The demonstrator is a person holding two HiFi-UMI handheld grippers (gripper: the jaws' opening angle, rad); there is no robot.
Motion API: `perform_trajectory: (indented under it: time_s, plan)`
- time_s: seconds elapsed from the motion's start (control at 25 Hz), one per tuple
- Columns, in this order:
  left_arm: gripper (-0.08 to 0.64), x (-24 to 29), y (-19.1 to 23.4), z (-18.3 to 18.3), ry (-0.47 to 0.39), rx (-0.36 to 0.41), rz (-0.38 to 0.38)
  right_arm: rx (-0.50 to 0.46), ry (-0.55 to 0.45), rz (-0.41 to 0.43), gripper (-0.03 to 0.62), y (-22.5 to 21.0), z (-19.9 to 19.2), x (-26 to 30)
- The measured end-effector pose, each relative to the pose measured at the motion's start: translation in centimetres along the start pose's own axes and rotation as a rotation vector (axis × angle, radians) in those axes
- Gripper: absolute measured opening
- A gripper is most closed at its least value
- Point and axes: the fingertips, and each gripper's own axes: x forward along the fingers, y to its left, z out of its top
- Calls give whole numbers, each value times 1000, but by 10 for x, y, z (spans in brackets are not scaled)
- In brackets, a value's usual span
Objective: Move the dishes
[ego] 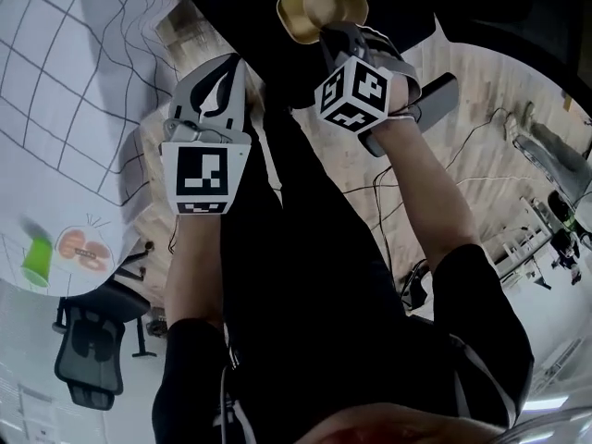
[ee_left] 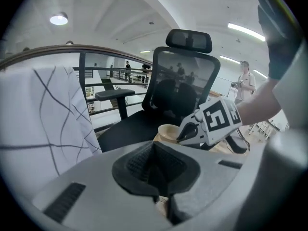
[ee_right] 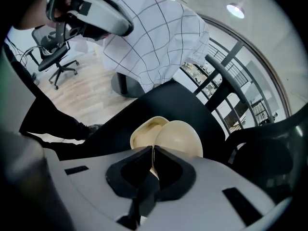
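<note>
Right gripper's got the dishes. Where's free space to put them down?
Checked tablecloth: wide bare stretch beside the left gripper. It is crowded only at one edge, by the green cup and an orange item. The black chair seat also looks bare.

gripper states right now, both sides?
Left gripper: closed, nothing between its jaws.
Right gripper: closed on the rim of a cream-coloured rounded dish.

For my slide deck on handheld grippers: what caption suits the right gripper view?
Right gripper shut on the rim of a cream dish, with a black chair behind it.
</note>
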Motion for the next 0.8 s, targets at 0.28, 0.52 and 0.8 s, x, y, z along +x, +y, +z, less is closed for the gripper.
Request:
perform_trajectory:
  time_s: [0.28,0.52,0.8]
  plan:
    - [5,-79,-28,68,-50,-71,-1,-40,-58,51,29,25,38,-121]
    - [5,-154,-33,99,-50,-71,74,-89,-151,70,29,35,78,-218]
    - [5,-225,-55,126,-88,-102,146,-184,-254,101,29,51,102,-290]
